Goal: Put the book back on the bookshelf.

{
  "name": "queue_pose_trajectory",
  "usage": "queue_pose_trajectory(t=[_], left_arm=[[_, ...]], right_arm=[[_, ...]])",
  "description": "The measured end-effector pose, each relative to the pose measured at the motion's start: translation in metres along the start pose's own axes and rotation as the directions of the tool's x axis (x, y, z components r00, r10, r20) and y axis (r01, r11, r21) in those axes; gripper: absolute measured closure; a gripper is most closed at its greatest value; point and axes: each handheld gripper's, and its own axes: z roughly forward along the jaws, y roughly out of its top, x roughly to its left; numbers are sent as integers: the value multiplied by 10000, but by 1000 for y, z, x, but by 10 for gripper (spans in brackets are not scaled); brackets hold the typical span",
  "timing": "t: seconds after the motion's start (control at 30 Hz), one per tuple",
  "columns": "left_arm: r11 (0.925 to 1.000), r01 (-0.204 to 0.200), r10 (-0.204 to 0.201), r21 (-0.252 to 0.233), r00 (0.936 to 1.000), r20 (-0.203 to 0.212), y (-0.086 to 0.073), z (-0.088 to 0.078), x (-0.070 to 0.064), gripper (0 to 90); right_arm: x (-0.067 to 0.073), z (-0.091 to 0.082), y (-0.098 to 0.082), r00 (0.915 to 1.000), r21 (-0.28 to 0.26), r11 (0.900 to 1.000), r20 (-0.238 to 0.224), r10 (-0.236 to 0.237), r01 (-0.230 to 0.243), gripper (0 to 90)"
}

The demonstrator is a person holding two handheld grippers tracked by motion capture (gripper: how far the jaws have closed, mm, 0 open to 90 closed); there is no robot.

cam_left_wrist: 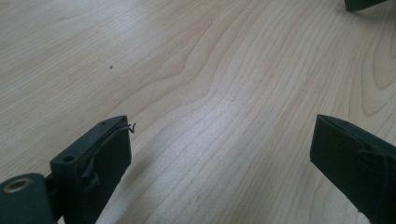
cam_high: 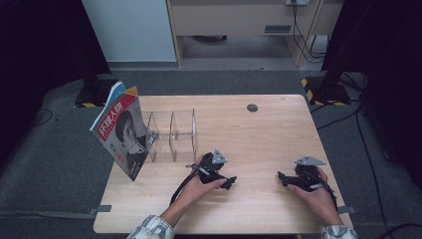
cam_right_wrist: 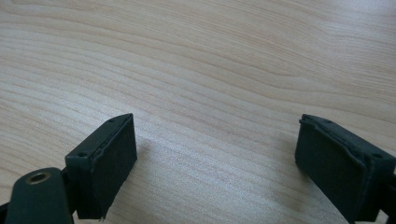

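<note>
A magazine (cam_high: 121, 133) with a red cover and a portrait stands upright, leaning against the left end of a clear acrylic divider rack (cam_high: 171, 134) on the wooden table (cam_high: 259, 134). My left gripper (cam_high: 230, 182) rests low on the table just right of the rack's near corner, jaws pointing right. In the left gripper view it (cam_left_wrist: 219, 154) is open over bare wood. My right gripper (cam_high: 282, 178) lies near the table's right front, jaws pointing left toward the other. In the right gripper view it (cam_right_wrist: 217, 158) is open with only wood grain between the jaws.
A round grommet hole (cam_high: 252, 107) sits near the table's far edge. Dark stands (cam_high: 326, 87) with striped bases flank the table on the carpet behind. The other gripper's tip (cam_left_wrist: 364, 3) shows in the top right corner of the left gripper view.
</note>
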Motion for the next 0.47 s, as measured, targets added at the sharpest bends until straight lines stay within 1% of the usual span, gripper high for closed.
queue_pose_trajectory(t=[0.07,0.13,0.17,0.27,0.33,0.37,0.47], left_arm=[[10000,-8,8,-7,10000,86,-1,1,-1,47],[10000,-5,5,15,10000,17,-1,2,-1,47],[10000,38,-38,62,10000,15,-1,3,-1,48],[9994,-28,31,335,10000,-94,-5,7,-2,47],[9990,-333,340,293,9991,-242,-8,10,-5,36],[9986,-400,410,335,9987,-303,-8,11,-6,33],[9988,-366,376,341,9989,-294,-8,11,-6,23]], right_arm=[[0,0,0,10000,-6,10000,5,15,-15,132],[1,0,0,10000,8,10000,3,63,-63,131],[1,0,0,10000,2,10000,2,51,-51,131],[1,0,0,10000,5,10000,-6,42,-42,130],[1,0,0,10000,3,10000,-6,54,-54,130],[1,0,0,10000,3,10000,-9,28,-28,130],[1,0,0,10000,3,10000,-3,63,-63,129]])
